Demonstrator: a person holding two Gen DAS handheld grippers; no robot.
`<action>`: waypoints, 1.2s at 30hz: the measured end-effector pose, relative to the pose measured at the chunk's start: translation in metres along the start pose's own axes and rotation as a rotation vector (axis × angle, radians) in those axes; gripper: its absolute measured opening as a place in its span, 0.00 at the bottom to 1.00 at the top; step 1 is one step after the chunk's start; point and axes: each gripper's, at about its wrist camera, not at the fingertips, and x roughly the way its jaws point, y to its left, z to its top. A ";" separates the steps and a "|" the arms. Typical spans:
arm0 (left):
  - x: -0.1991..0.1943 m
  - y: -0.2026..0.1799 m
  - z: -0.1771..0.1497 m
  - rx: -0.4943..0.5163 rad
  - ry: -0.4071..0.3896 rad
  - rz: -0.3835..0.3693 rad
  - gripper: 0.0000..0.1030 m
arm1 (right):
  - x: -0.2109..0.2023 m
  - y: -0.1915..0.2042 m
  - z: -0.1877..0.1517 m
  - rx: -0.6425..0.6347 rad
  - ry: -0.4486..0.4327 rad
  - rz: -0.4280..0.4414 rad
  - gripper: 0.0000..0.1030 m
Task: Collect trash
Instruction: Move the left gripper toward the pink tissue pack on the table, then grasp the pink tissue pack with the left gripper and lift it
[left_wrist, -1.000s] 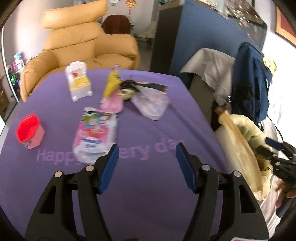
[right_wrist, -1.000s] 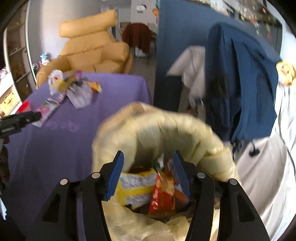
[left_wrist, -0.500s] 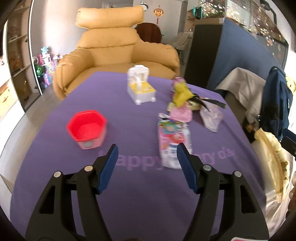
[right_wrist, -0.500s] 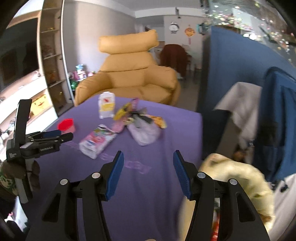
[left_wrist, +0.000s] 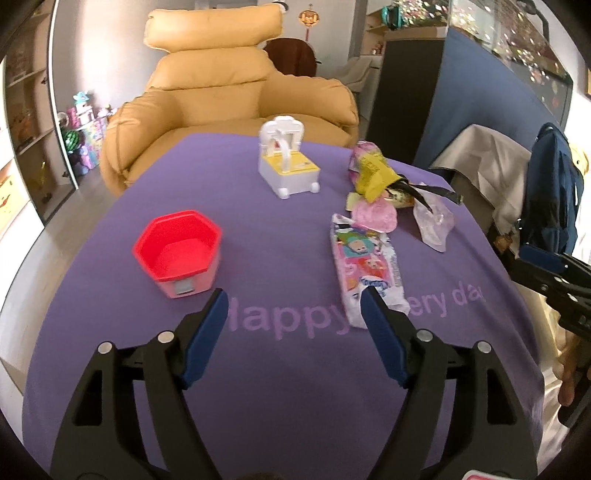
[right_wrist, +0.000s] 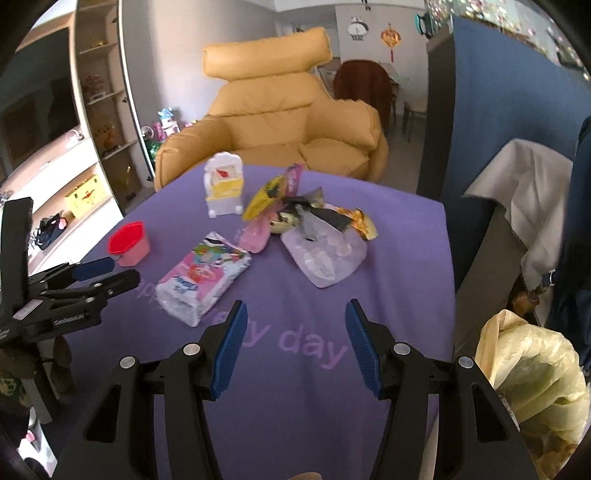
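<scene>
A: Purple cloth table (left_wrist: 280, 387), yellow armchair (left_wrist: 221, 92) behind. Right gripper (right_wrist: 293, 343) swung off the yellow trash bag (right_wrist: 532, 365) back over the table, jaws apart, empty. So one drop looks done.

B: Left gripper (left_wrist: 293, 332)?

A: Opening, nothing between. Crinkly pink tissue pack (left_wrist: 365, 266) just ahead by its right finger; glossy wrappers (left_wrist: 373, 173) beyond, hard red tub (left_wrist: 177, 251) ahead-left.

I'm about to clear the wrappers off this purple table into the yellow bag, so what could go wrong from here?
1. The red container and white toy box stand beside the litter; a careless sweep might bin them.
2. The wrapper pile overlaps, so one pinch may drag several pieces and drop some.
3. The left gripper, jaws opening and empty, hovers by the flat pink packet; its pads could snag the purple cloth instead.
</scene>
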 end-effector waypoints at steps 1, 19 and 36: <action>0.004 -0.003 0.002 -0.001 0.008 -0.012 0.68 | 0.003 -0.003 0.001 0.006 0.007 -0.003 0.51; 0.088 -0.056 0.035 0.050 0.145 -0.074 0.68 | 0.029 -0.045 0.013 0.035 0.066 -0.027 0.51; 0.030 0.006 0.029 -0.034 0.047 -0.160 0.12 | 0.080 0.027 0.072 -0.120 0.069 0.073 0.51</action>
